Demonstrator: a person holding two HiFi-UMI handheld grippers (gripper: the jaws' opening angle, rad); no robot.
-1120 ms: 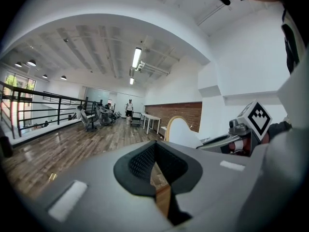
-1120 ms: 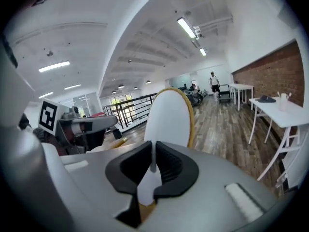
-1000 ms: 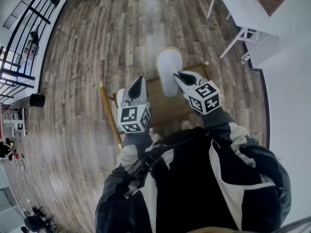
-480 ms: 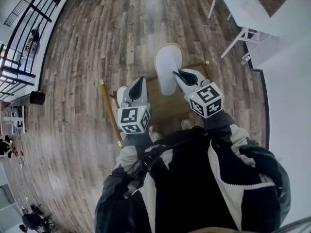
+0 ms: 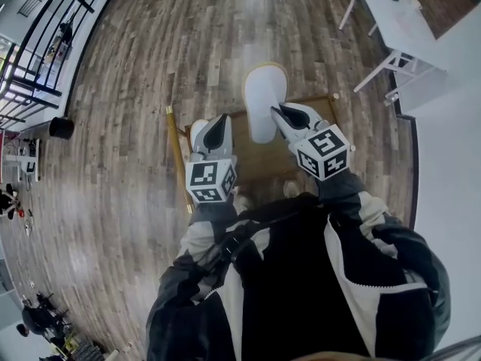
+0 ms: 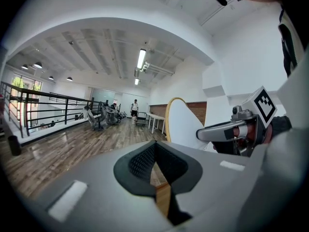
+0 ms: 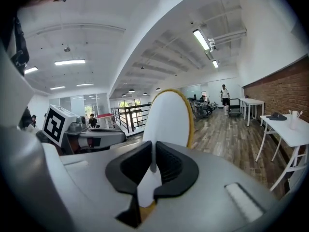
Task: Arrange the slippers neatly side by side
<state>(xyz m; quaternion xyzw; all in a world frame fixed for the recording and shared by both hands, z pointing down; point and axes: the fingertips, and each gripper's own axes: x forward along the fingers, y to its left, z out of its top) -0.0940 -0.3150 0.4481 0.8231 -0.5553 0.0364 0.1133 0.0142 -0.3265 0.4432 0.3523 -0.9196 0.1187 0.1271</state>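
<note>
A white slipper (image 5: pixel 263 96) with a yellow rim is held up over a low wooden platform (image 5: pixel 259 164). My right gripper (image 5: pixel 276 110) is shut on its near end. In the right gripper view the slipper (image 7: pixel 169 117) stands upright, its white edge pinched where the right gripper (image 7: pixel 153 161) meets. My left gripper (image 5: pixel 219 120) is shut with nothing in it, to the left of the slipper. A white shape (image 5: pixel 198 131), seemingly the other slipper, peeks out from behind it. From the left gripper (image 6: pixel 154 153) the held slipper (image 6: pixel 186 124) and the right gripper's body (image 6: pixel 236 129) show at the right.
A brass-coloured pole (image 5: pixel 177 156) lies along the platform's left side. A white table (image 5: pixel 406 21) stands at the far right, a black railing (image 5: pixel 45 43) and a black bin (image 5: pixel 62 128) at the left. Wood-plank floor (image 5: pixel 188 43) lies all around.
The head view has shifted a little. My right gripper has kept its hold on the slipper and carried it slightly forward. The left gripper has stayed shut beside it.
</note>
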